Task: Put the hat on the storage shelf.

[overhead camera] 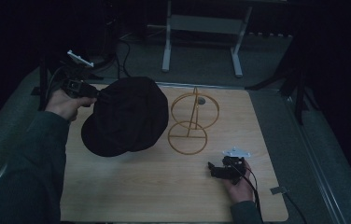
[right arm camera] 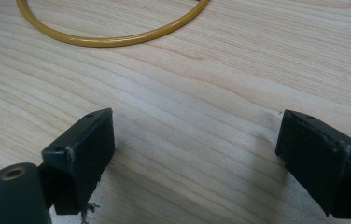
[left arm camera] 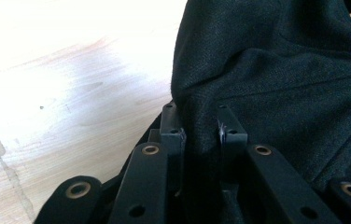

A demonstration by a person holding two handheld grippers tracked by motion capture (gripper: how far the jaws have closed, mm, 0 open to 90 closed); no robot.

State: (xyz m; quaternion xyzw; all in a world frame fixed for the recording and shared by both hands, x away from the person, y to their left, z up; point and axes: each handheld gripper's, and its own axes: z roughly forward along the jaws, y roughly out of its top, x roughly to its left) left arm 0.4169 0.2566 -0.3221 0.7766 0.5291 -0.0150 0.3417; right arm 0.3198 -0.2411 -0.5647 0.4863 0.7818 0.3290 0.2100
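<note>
A black cap (overhead camera: pixel 126 115) hangs above the left half of the wooden table (overhead camera: pixel 131 186), its brim pointing toward the near left. My left gripper (overhead camera: pixel 93 93) is shut on the cap's rear edge; in the left gripper view the black fabric (left arm camera: pixel 281 84) is pinched between the two jaws (left arm camera: pixel 201 128). To the right of the cap stands a gold wire hat stand (overhead camera: pixel 192 116), a ring base with an upright ring on a post. My right gripper (overhead camera: pixel 213 169) rests near the table's front right, open, with bare wood between its jaws (right arm camera: pixel 194 154). The stand's base ring (right arm camera: pixel 113 39) lies ahead of it.
A white desk frame (overhead camera: pixel 201 28) stands on the grey floor beyond the table. Dark stand legs (overhead camera: pixel 285 84) rise at the far right. A small grey tab (overhead camera: pixel 277 190) sticks out at the table's right front edge.
</note>
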